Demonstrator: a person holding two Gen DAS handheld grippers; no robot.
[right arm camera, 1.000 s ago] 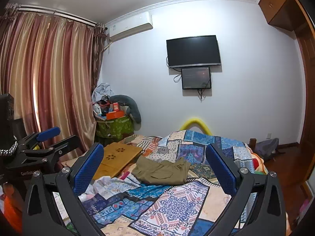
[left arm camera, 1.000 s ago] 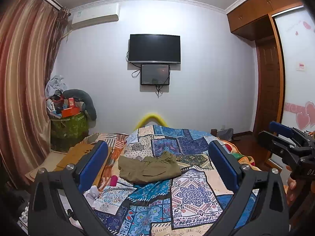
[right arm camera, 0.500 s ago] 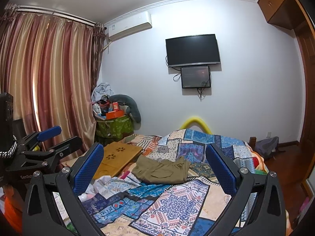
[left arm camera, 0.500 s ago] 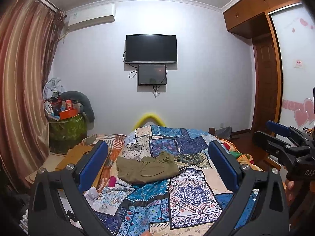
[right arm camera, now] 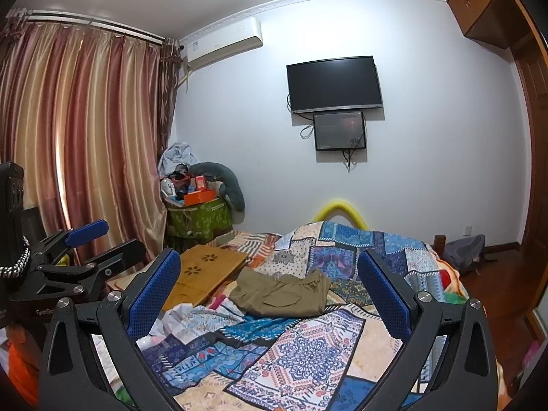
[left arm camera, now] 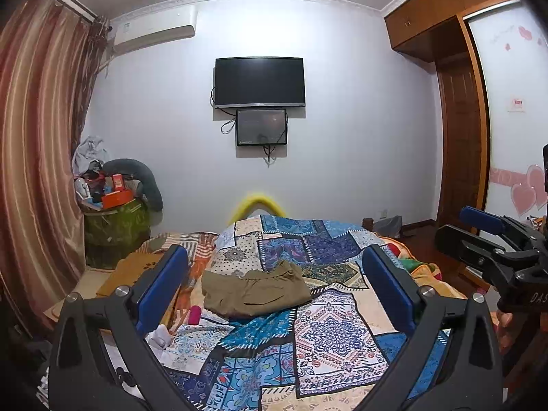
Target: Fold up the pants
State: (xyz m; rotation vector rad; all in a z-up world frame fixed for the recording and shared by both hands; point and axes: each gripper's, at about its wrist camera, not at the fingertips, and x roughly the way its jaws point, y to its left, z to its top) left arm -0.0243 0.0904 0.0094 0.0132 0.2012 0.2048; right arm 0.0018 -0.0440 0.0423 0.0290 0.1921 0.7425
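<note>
Olive-green pants (left arm camera: 253,291) lie folded in a compact bundle on the patchwork quilt (left arm camera: 328,335) of a bed; they also show in the right wrist view (right arm camera: 284,294). My left gripper (left arm camera: 274,281) is open and empty, held well back from the pants and above the quilt. My right gripper (right arm camera: 270,284) is open and empty too, at a similar distance. The right gripper shows at the right edge of the left wrist view (left arm camera: 493,239). The left gripper shows at the left edge of the right wrist view (right arm camera: 92,243).
A wooden lap tray (right arm camera: 205,270) lies left of the pants. A green bin (right arm camera: 198,219) piled with clutter stands by the curtain (right arm camera: 85,144). A TV (left arm camera: 259,81) hangs on the far wall. A wardrobe (left arm camera: 459,130) stands to the right.
Both grippers have drifted slightly, tilting the views up a little. The pants have not moved and both grippers stay open.
</note>
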